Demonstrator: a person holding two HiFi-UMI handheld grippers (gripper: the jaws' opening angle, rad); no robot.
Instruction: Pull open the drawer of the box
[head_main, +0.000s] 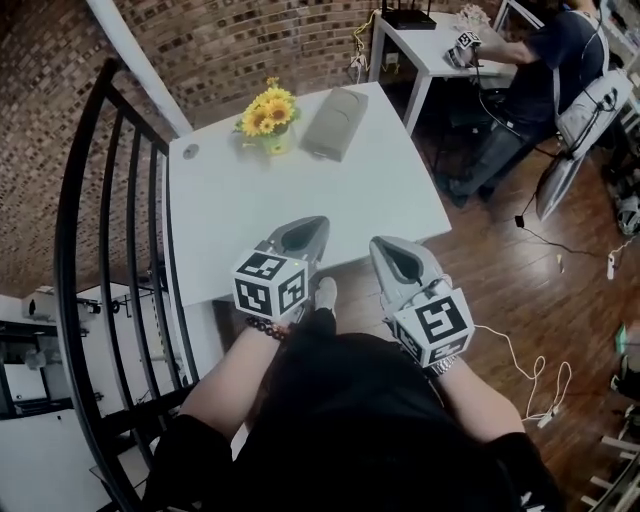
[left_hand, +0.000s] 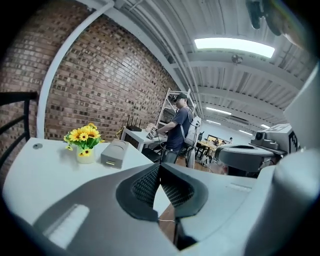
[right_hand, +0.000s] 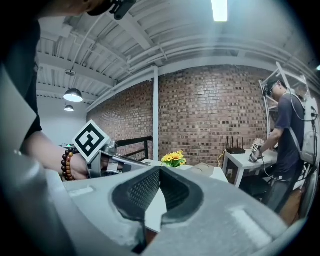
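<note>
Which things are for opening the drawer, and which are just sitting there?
For the job: box, left gripper, right gripper, both shut and empty.
Just sitting there: flowers, router.

A pot of sunflowers (head_main: 268, 118) stands at the white table's (head_main: 300, 210) far edge; a black railing (head_main: 65, 260) flanks its left, a second desk (head_main: 425, 45) beyond.

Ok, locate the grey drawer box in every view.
Head view: grey box, far side of the table, right of the sunflowers.
Left gripper view: grey box left of centre, right of the sunflowers.
Right gripper view: grey box just above the jaws, partly hidden.
Shared landmark: the sunflowers beside it.
</note>
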